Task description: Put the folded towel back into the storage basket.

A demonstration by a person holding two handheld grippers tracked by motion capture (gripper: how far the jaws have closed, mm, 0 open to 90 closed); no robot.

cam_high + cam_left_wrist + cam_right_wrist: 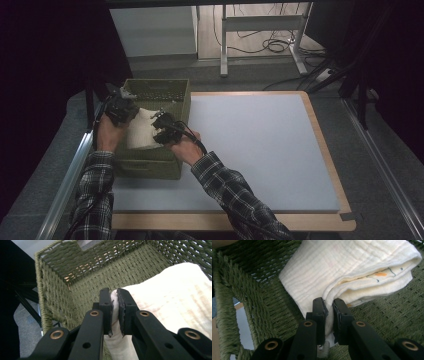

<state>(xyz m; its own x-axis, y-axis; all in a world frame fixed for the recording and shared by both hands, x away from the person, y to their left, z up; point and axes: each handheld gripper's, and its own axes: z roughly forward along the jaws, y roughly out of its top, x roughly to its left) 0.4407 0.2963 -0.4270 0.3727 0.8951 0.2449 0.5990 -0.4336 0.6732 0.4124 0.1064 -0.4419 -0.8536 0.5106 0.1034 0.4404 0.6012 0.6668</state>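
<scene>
Both grippers' fingers (125,307) pinch cloth (352,267) edges inside the basket (150,167) walls.

Grey carpet (380,165), white desk legs (223,45), floor cables (272,45)

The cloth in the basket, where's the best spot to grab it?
By its folded edges, coming from above, one corner per gripper. The cloth is soft and folded thick, so a pinch on an edge holds it. The left gripper and right gripper already grip it so, inside the green basket.
</scene>
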